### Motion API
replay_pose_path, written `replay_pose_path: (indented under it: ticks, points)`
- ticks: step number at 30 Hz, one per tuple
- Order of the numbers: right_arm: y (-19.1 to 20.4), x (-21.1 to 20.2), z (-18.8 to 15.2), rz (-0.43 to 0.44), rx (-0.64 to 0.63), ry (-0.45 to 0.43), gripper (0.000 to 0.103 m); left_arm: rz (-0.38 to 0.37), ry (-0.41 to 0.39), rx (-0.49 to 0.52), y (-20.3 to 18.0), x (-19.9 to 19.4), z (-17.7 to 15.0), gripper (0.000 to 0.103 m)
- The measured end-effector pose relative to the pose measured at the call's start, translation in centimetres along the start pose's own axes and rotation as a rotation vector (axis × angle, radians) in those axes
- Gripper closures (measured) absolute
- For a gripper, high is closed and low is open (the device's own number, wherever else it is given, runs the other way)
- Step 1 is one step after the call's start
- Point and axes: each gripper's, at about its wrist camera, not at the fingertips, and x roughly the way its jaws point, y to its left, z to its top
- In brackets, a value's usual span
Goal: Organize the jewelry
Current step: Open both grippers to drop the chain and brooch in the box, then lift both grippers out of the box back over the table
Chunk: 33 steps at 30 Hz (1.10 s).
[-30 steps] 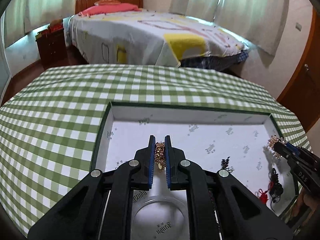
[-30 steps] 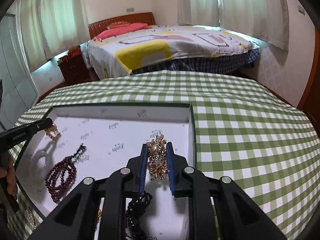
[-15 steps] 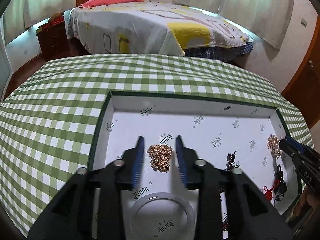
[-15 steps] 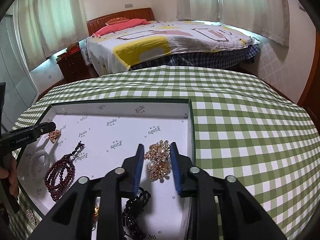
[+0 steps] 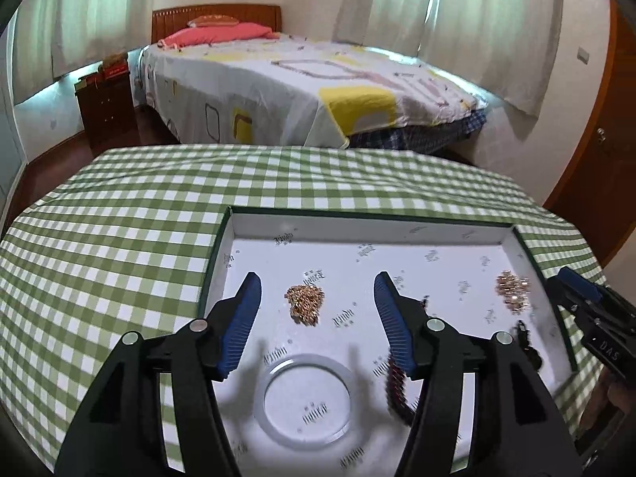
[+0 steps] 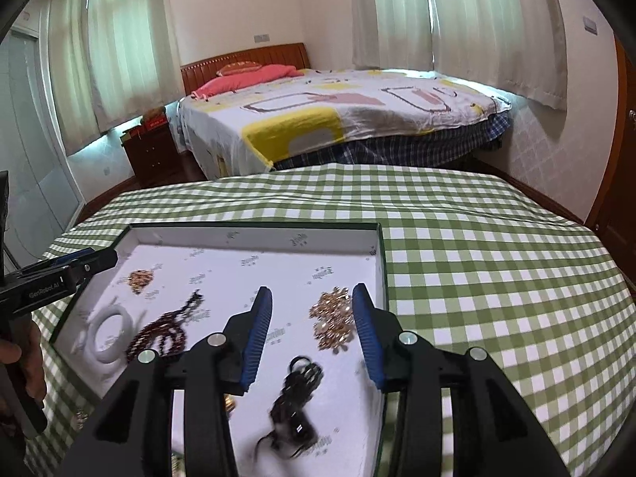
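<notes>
So here's the layout, going left to right across the white tray (image 5: 417,234) sitting on the green-checked bench (image 5: 99,246).

The left gripper (image 5: 316,302) has its jaws opening, and nothing is pinched: the little gold chain pile (image 5: 304,304) lies loose on the tray floor between the blue pads, a touch toward 11 o'clock of the midpoint and not touching either pad. It's a roughly round heap, so no real long axis to line up with. At 6 o'clock from it, closer to the camera, lies the clear bangle (image 5: 306,393), flat on the tray. The dark red bead string (image 5: 397,385) is mostly hidden behind the right-hand pad.

Next over, the right gripper (image 6: 312,330) also has jaws opening and released. The gold pearl brooch (image 6: 334,320) rests on the tray between the pads, hugging the 3 o'clock pad, right by the tray's right wall; I can't tell if it grazes that pad. Its long axis runs roughly 12 to 6, along the pads. Below it, at about 7 o'clock, there's a black cord tangle (image 6: 294,401), blurry.

My read: both pieces are placed, so the next pick depends on which side it's on. The left hand is nearer the bangle and beads; the right hand is nearer the black tangle.
</notes>
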Motion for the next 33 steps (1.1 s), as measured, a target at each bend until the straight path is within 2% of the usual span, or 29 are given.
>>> replay_pose_path:
  ticks: [5,12,26,33]
  points:
    - [1.3,-2.3,-1.2,0.004,-0.010,-0.022,0.061,0.004,-0.063,-0.014,0.3,-3.9,-1.4,0.041]
    - [2.9,-4.9,-3.8,0.024,-0.015,-0.024,0.060,0.017,-0.100,-0.031,0.3,-7.3,-3.8,0.041]
    - [4.8,-7.2,-9.5,0.053,-0.036,0.034,0.057,0.047,-0.102,-0.055,1.0,-10.9,-9.4,0.041]
    - [6.2,-7.2,-11.2,0.072,-0.060,0.071,0.049,0.061,-0.083,-0.058,1.4,-12.0,-11.8,0.040]
